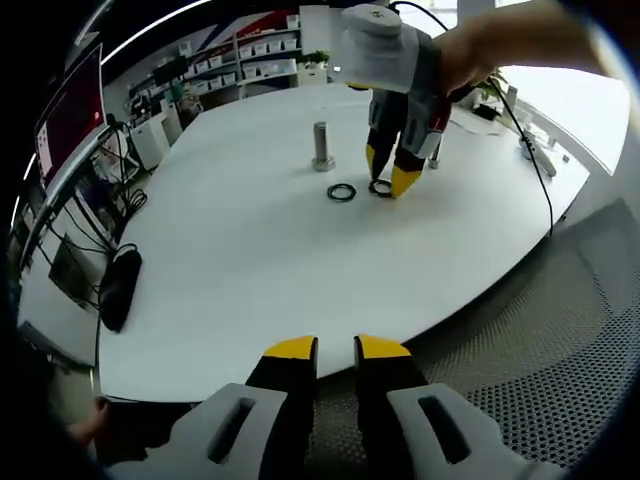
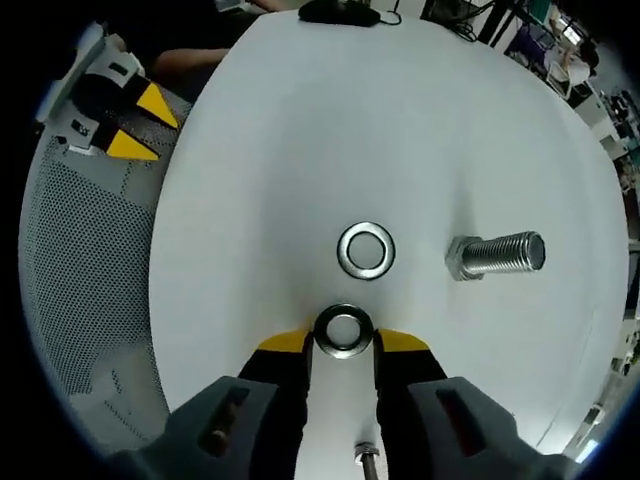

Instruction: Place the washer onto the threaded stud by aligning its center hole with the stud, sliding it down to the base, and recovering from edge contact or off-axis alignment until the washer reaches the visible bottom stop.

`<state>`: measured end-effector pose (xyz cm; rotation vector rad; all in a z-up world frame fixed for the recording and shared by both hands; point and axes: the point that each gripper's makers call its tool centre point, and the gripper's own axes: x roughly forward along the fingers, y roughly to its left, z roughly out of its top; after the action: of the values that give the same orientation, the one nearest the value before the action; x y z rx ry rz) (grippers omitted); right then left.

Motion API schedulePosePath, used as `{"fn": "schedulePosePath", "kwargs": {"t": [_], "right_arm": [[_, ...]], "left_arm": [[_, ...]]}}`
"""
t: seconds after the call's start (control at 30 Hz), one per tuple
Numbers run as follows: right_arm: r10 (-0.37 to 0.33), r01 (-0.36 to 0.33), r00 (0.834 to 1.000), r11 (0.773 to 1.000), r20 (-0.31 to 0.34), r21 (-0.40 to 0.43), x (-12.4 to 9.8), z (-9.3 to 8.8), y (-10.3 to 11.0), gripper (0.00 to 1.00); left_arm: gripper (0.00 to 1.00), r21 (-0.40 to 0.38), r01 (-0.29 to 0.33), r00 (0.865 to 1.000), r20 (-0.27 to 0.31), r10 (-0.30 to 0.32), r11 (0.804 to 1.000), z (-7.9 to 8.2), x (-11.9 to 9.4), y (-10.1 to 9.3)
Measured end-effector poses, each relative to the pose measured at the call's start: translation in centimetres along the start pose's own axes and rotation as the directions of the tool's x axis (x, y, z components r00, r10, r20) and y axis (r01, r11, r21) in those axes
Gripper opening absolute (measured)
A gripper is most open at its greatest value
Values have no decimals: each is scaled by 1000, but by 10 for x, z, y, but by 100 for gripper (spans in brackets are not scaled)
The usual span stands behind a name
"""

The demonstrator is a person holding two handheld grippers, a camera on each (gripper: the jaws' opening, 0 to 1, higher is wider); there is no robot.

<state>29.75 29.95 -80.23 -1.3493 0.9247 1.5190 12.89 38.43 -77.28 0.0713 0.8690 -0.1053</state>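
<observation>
In the right gripper view, the right gripper (image 2: 343, 342) points down at the white surface (image 2: 300, 150), its yellow-tipped jaws set on either side of a metal washer (image 2: 343, 330) that lies flat between them. The tips sit against the washer's edges or just beside them; whether they actually press it cannot be told, so the gripper's state stays uncertain. Just beyond this washer lies a second washer (image 2: 366, 249), also flat and a little apart from the first. To its right the threaded stud (image 2: 497, 254) stands on its hexagonal base, near both washers but touching neither. A small bolt end (image 2: 366, 457) shows low between the gripper's grey bodies.

The left gripper (image 2: 135, 125) appears at the upper left of that view, off the surface's edge over a grey mesh chair (image 2: 80, 300).

In the left gripper view, the left gripper (image 1: 335, 350) has its jaws apart with nothing between them, held near the surface's (image 1: 250, 300) close edge. Across the surface, the right gripper (image 1: 385, 172) comes down from a person's hand (image 1: 490, 45), its tips at one washer (image 1: 380, 187), with the other washer (image 1: 341, 191) beside it and the stud (image 1: 321, 146) upright behind. A dark object (image 1: 118, 285) lies at the surface's left edge.
</observation>
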Motion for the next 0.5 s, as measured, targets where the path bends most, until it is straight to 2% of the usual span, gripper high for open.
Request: {"fn": "schedulePosePath", "kwargs": {"t": [0.2,0.27,0.33,0.5], "right_arm": [[4,-5,1000,1000,-9,-19,0,1,0,27],[-3,2,1000,998,-15,-66,0,3,0,29],[-40,38,999,994,-22,-101,-1,4,-5,33],[-2,-2,999,993,-36,-118,0,4,1,28]], "left_arm": [[12,0,0,1000,0,0,1000,0,0,0],[12,-1,0,1000,0,0,1000,0,0,0],[12,0,0,1000,0,0,1000,0,0,0],[12,-1,0,1000,0,0,1000,0,0,0]]}}
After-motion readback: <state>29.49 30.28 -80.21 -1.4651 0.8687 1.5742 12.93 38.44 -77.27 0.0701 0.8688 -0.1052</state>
